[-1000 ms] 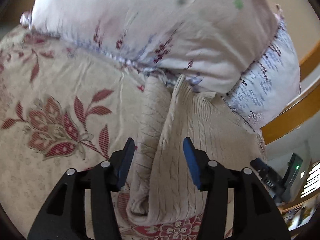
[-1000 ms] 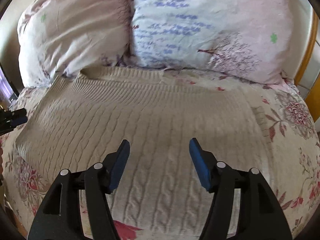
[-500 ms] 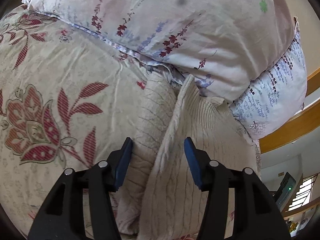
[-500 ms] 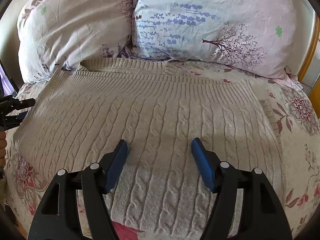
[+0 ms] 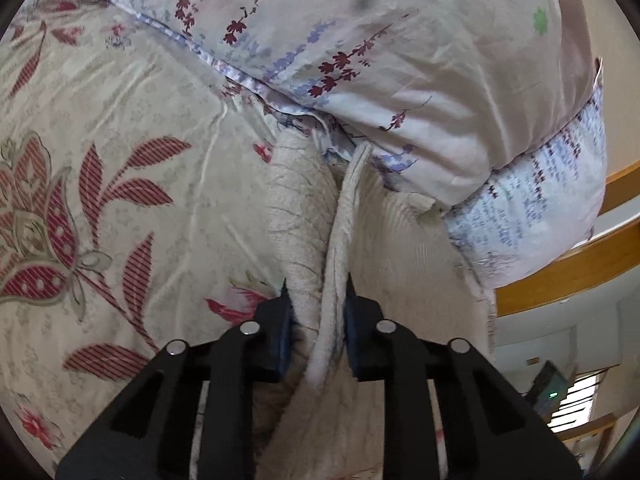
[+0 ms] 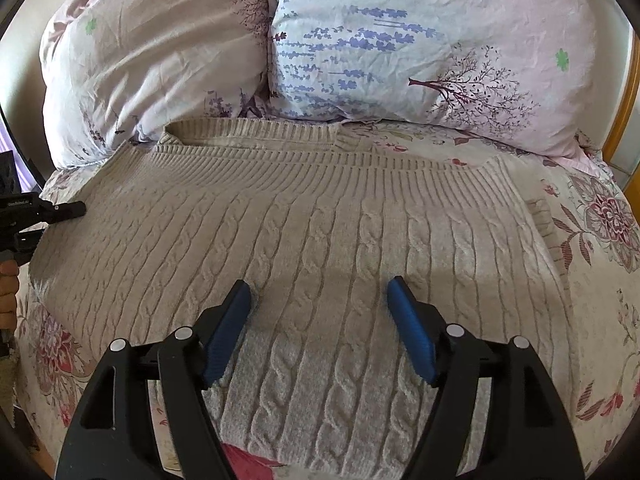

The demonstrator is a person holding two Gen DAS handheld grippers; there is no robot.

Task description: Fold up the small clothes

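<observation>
A beige cable-knit sweater [image 6: 304, 232] lies flat on the flowered bedspread, its ribbed neck towards the pillows. My left gripper [image 5: 316, 300] is shut on the sweater's left side edge [image 5: 304, 216], pinching a folded ridge of knit between its blue pads. It also shows at the left edge of the right wrist view [image 6: 48, 212]. My right gripper [image 6: 320, 292] is open and empty, hovering over the sweater's lower middle with its blue pads [image 6: 228, 328] apart.
Two flowered pillows [image 6: 160, 52] [image 6: 420, 40] lie against the sweater's far edge. The bedspread [image 5: 120, 184] spreads to the left. A wooden bed frame [image 5: 568, 264] runs along the right side, also seen in the right wrist view [image 6: 624, 92].
My left gripper moved forward onto the sweater's edge and closed on it. My right gripper stayed open and drew back slightly, showing more of the sweater.
</observation>
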